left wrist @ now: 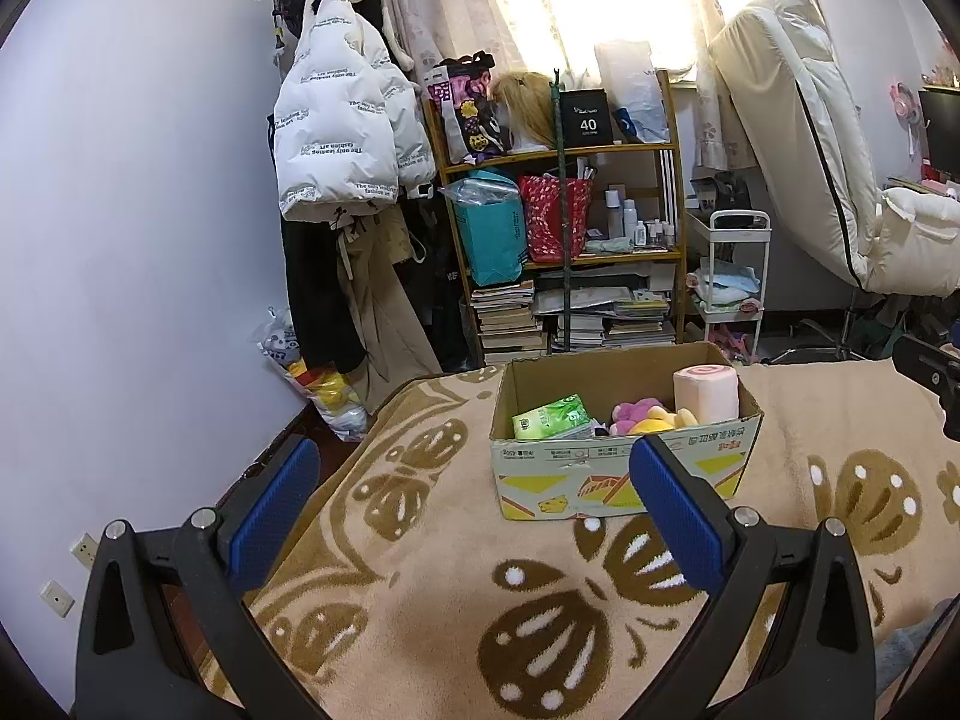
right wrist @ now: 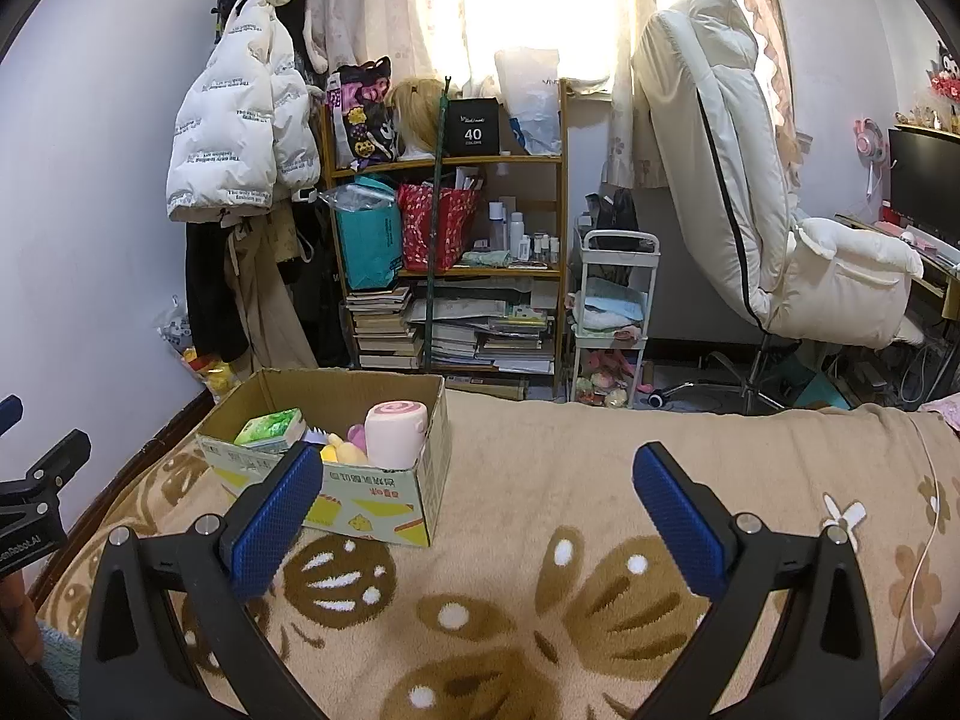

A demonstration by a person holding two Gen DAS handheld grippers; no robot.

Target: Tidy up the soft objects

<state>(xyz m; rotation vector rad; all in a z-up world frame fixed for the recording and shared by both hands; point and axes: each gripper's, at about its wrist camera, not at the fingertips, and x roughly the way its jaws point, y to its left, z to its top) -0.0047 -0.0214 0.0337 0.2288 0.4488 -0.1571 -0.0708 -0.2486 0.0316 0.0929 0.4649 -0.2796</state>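
Observation:
An open cardboard box (left wrist: 624,480) stands on the beige patterned blanket (left wrist: 456,600). In it lie a green tissue pack (left wrist: 552,417), a pink and yellow plush toy (left wrist: 651,417) and a pink roll-shaped cushion (left wrist: 705,393). My left gripper (left wrist: 474,510) is open and empty, just in front of the box. In the right wrist view the box (right wrist: 384,492) sits at the left with the tissue pack (right wrist: 270,426), plush (right wrist: 345,447) and cushion (right wrist: 396,432) inside. My right gripper (right wrist: 480,510) is open and empty, to the right of the box.
A wooden shelf (left wrist: 564,204) with bags and books stands behind the bed. Coats (left wrist: 342,138) hang at the left wall. A white reclining chair (right wrist: 768,198) and a small cart (right wrist: 612,312) stand at the right. A white cable (right wrist: 924,510) lies on the blanket.

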